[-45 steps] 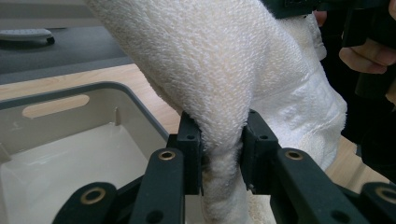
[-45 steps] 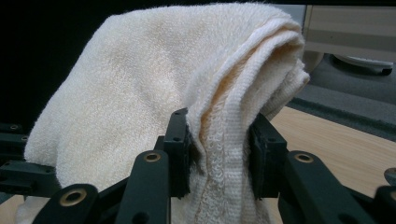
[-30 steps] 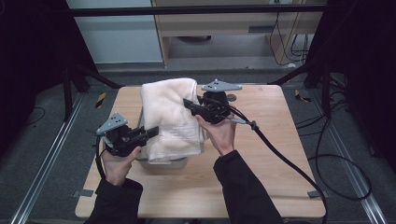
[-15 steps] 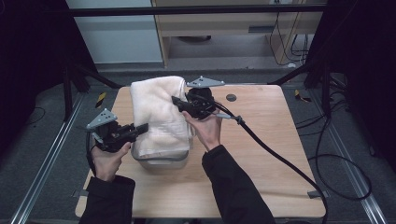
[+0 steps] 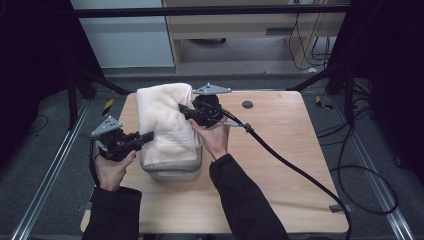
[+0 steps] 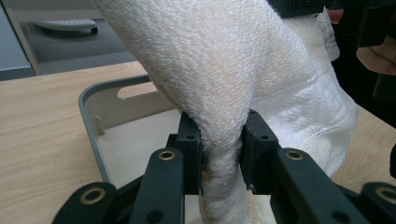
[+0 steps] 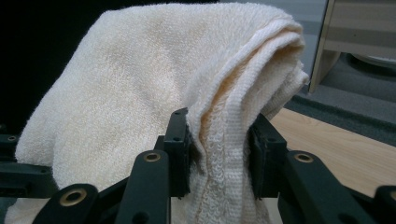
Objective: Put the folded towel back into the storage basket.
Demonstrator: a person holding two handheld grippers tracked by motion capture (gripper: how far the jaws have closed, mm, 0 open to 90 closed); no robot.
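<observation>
Cream terry-cloth towel (image 5: 167, 122) hangs folded between both grippers, draped over a grey plastic tub (image 5: 172, 170) on the wooden table (image 5: 280, 165). At left, the left gripper (image 5: 145, 137) has its fingers (image 6: 189, 144) pinching the towel's near edge; at right, the right gripper (image 5: 184, 109) pinches the hem of the far edge. The towel's long axis runs away from the person. Lowering both ends evenly should settle it into the tub without bunching.
</observation>
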